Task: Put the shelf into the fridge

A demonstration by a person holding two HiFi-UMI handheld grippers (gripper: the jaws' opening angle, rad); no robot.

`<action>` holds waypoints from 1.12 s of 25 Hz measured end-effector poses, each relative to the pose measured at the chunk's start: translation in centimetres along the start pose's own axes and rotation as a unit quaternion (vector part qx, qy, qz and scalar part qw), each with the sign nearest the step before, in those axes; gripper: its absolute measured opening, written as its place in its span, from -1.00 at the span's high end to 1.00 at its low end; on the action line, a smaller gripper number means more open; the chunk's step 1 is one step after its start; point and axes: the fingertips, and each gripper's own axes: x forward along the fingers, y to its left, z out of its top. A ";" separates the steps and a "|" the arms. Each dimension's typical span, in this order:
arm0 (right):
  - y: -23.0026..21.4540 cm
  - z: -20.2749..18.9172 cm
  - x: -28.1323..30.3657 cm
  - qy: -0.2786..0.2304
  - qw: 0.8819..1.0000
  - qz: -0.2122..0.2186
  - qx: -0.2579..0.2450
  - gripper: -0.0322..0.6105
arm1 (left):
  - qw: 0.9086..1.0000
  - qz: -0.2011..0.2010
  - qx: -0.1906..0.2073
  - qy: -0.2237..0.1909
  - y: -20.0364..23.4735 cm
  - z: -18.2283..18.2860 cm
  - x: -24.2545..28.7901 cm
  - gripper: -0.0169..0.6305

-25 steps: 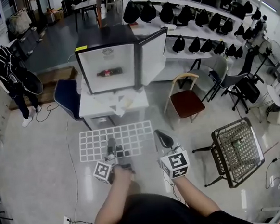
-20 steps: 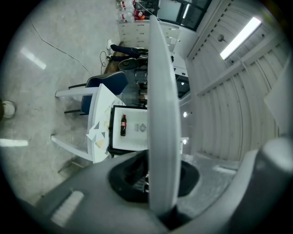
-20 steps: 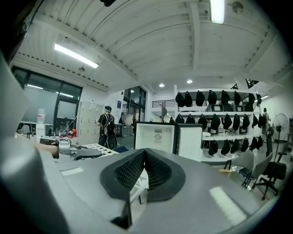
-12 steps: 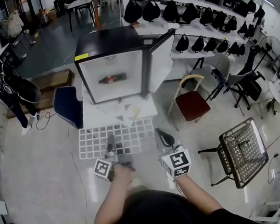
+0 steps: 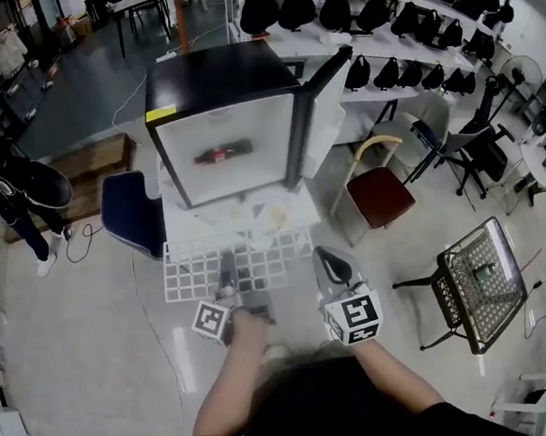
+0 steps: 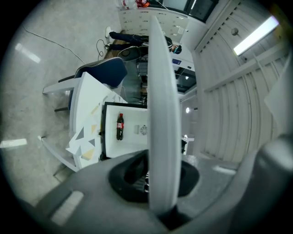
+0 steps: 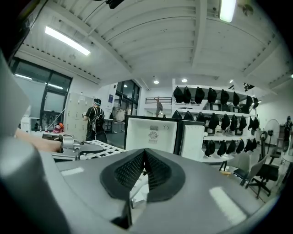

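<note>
Left tool (image 5: 228, 284) clamps the wire shelf (image 5: 197, 270) at its near edge; it seems light, stiff. Right tool (image 7: 144, 161) is closed, empty.

In the head view, the bystander (image 5: 1, 173) at nine o'clock is cut by the edge. In the left gripper view, the shelf (image 6: 162, 114), edge-on and blurred, hides the fridge's (image 6: 132, 132) three-o'clock side. The bottle's (image 6: 120, 126) label is too small to read.
</note>
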 end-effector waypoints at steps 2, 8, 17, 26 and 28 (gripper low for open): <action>-0.3 0.3 0.2 -0.006 1.000 -0.008 0.000 0.89 | 1.000 0.000 0.002 0.003 -0.1 0.2 0.5 0.82; -0.6 0.7 1.5 -0.011 1.000 -0.002 0.006 0.89 | 1.000 0.007 0.001 0.006 0.4 0.2 1.1 0.82; -3.4 0.4 5.7 -0.018 1.000 0.011 0.013 0.89 | 1.000 0.010 0.009 -0.004 1.4 0.0 5.3 0.82; -8.3 0.5 13.6 -0.014 0.999 0.020 0.033 0.89 | 1.000 0.004 0.002 -0.027 2.6 0.3 13.7 0.82; -9.0 0.8 15.7 -0.014 0.999 0.026 0.036 0.89 | 0.999 0.006 0.004 -0.037 2.9 0.9 15.3 0.82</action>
